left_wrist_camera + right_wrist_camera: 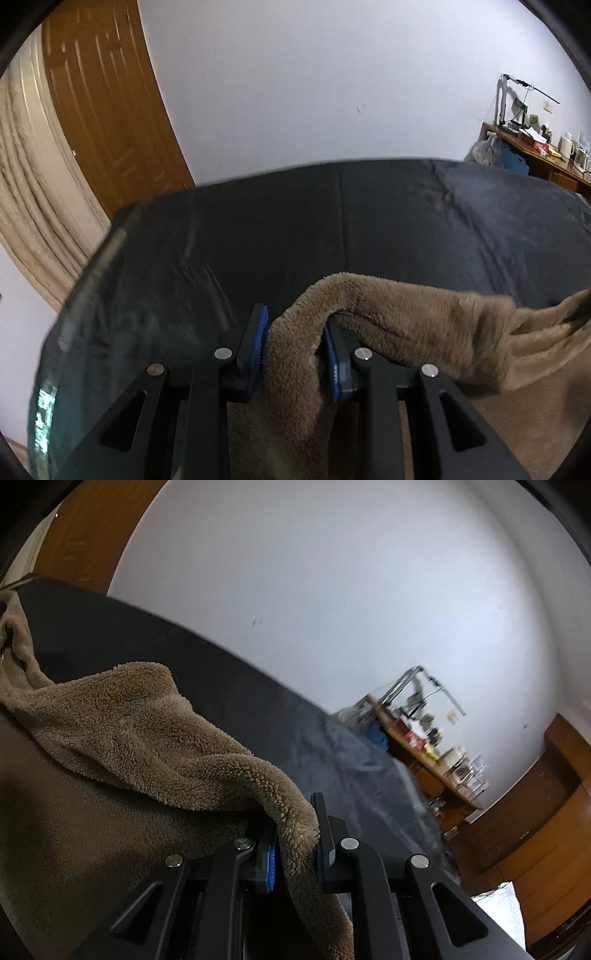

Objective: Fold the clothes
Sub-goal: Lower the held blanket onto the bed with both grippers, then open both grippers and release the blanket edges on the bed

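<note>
A brown fleece garment point(406, 314) is held up over a dark bed cover point(258, 240). My left gripper point(295, 343) is shut on one bunched edge of it, the fabric pinched between blue pads point(258, 339) and hanging down below. From there the fleece stretches right. In the right wrist view the same brown garment point(147, 731) drapes in folds to the left, and my right gripper point(295, 834) is shut on another edge, cloth covering its left pad. The lower part of the garment is out of sight.
The dark bed cover point(258, 701) runs back to a white wall point(314, 92). A wooden door point(110, 110) and beige curtain point(33, 184) stand left. A cluttered wooden desk point(424, 757) sits at the far right, with wooden cabinets point(546, 830) beyond.
</note>
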